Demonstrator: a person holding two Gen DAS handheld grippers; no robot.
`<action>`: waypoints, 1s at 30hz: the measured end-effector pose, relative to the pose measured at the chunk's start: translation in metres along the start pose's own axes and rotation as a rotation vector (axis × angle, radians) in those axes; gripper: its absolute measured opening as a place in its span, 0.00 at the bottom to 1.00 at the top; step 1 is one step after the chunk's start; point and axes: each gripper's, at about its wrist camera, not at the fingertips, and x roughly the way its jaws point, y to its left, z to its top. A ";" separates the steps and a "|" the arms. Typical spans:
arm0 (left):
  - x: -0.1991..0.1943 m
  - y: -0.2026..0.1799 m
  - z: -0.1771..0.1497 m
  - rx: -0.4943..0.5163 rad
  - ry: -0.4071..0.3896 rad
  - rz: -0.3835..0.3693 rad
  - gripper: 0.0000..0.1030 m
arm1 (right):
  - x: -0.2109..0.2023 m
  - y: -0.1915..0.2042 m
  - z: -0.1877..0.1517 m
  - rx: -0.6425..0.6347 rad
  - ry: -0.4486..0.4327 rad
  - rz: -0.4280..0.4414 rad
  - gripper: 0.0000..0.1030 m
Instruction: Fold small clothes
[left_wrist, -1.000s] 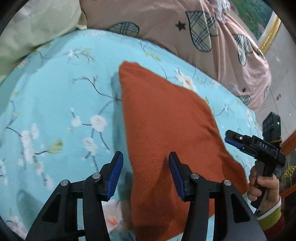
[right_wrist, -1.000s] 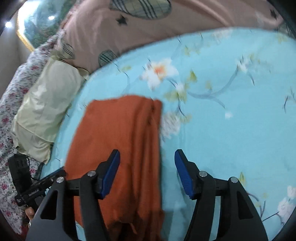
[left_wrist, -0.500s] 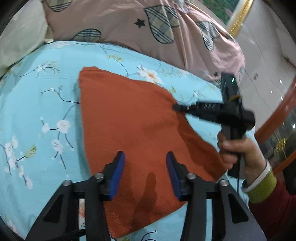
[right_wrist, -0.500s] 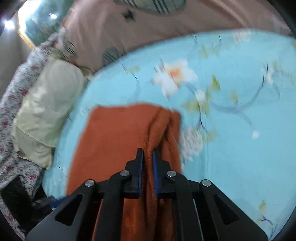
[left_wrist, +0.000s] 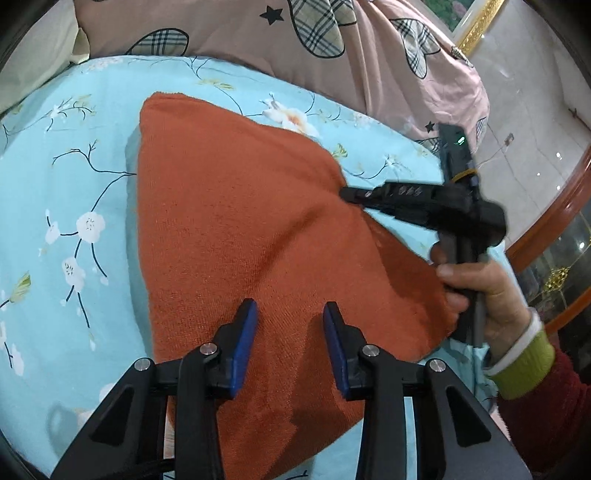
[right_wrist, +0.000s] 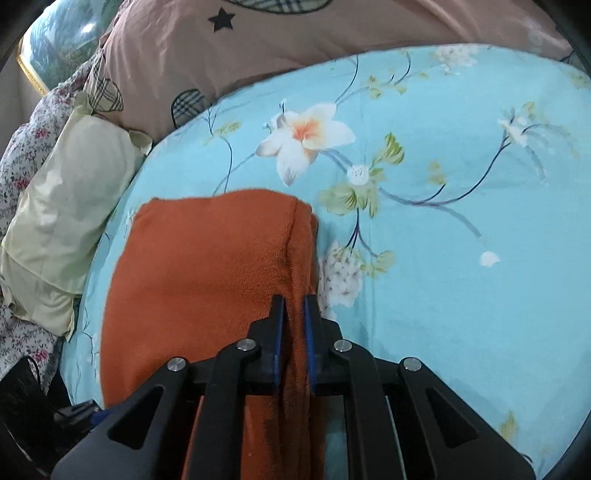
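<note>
Orange cloth edge is pinched by right gripper; left gripper held open above; layers may be separated if pulled unevenly.

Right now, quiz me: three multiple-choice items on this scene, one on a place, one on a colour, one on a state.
1. The cloth lies on:
A. a wooden floor
B. the floral sheet
C. a chair

2. The cloth is:
A. rust orange
B. navy
C. white

3. The right gripper is:
A. wide open
B. out of view
C. shut on the cloth's edge

Answers: B, blue flowered sheet shows all around it; A, both views show orange knit; C, its blue pads pinch the fold, while the left gripper hangs open.
</note>
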 end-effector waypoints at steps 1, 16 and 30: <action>0.001 -0.001 0.000 0.004 -0.001 0.004 0.37 | -0.007 0.004 0.001 -0.011 -0.012 -0.021 0.11; -0.025 0.001 -0.022 -0.011 0.026 -0.005 0.34 | -0.035 0.004 -0.087 0.069 0.012 0.038 0.01; -0.027 -0.001 -0.035 -0.025 0.037 0.032 0.31 | -0.046 0.004 -0.090 0.054 0.007 0.005 0.00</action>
